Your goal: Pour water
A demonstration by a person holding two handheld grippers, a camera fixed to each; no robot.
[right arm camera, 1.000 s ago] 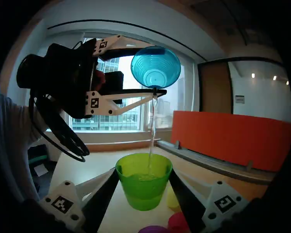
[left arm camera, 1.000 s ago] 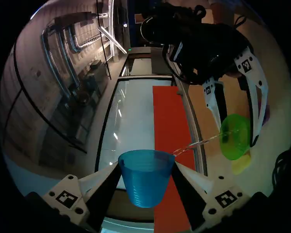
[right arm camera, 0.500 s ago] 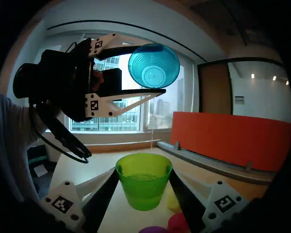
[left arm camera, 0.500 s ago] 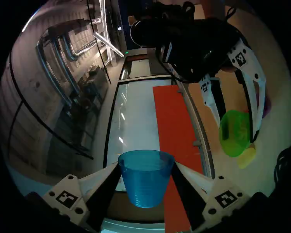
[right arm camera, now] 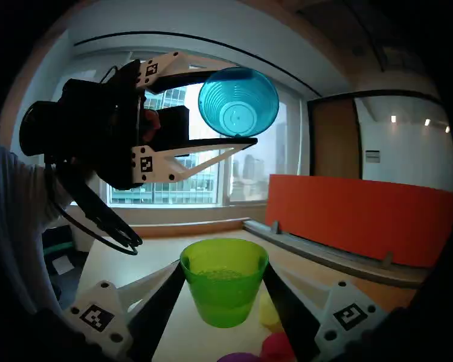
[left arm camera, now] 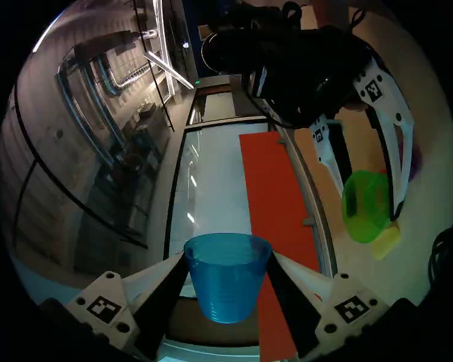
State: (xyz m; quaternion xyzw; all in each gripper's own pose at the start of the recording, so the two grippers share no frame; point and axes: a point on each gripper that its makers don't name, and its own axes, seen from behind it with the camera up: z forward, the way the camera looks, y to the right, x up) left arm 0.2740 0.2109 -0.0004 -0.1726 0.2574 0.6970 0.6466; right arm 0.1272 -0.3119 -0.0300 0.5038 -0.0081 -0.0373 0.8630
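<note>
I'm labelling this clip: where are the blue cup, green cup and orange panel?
blue cup (left arm camera: 228, 289): left gripper view, on its outer wall.
green cup (right arm camera: 225, 298): right gripper view, on its front wall.
orange panel (right arm camera: 371, 214): right gripper view, on its flat face.

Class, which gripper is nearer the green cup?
Right. The right gripper clamps the green cup; the left gripper holds the blue cup above it, apart.

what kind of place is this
Probably an office high in a city building: a wide window looks onto towers, an orange partition backs the pale desk, and a wooden door stands beyond.
</note>
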